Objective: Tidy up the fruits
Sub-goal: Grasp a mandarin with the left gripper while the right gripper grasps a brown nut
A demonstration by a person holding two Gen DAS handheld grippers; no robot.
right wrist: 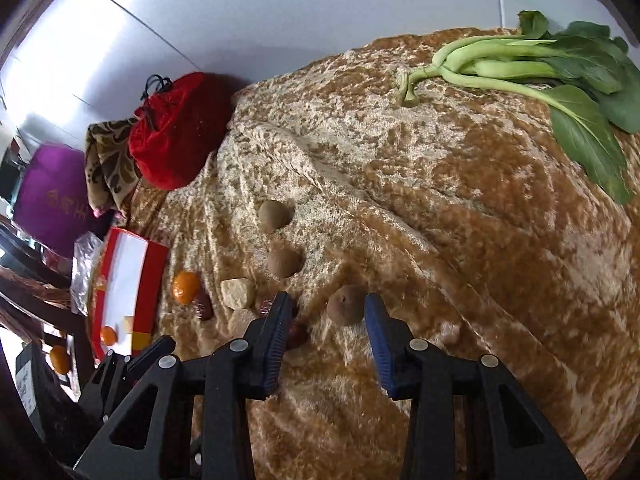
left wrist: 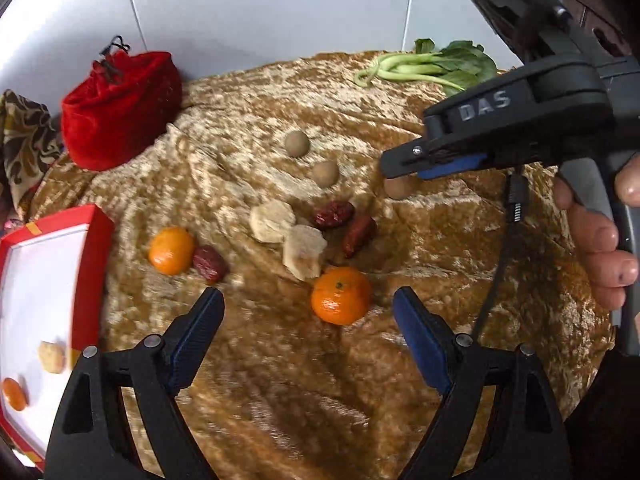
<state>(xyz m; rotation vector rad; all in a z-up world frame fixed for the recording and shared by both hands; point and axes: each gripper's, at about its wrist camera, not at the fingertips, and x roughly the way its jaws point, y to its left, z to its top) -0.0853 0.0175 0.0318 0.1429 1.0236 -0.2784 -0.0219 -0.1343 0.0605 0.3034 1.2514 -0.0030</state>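
Observation:
On the golden cloth (left wrist: 260,360) lie two mandarins (left wrist: 341,295) (left wrist: 171,250), red dates (left wrist: 333,214), pale lumpy pieces (left wrist: 273,221) and three brown round longans (left wrist: 297,143). My left gripper (left wrist: 308,300) is open and empty, its jaws wide on either side of the near mandarin. My right gripper (right wrist: 326,308) is open, its fingers astride a longan (right wrist: 346,305) without closing on it; it shows in the left wrist view (left wrist: 394,170) above that longan (left wrist: 398,189). The red box with white inside (left wrist: 40,292) holds a mandarin (left wrist: 14,394) and a pale piece (left wrist: 51,356).
A red velvet pouch (left wrist: 120,108) stands at the back left beside patterned fabric (left wrist: 24,140). Bok choy (right wrist: 552,76) lies at the back right. A purple box (right wrist: 52,196) and dark furniture sit off the table's left in the right wrist view.

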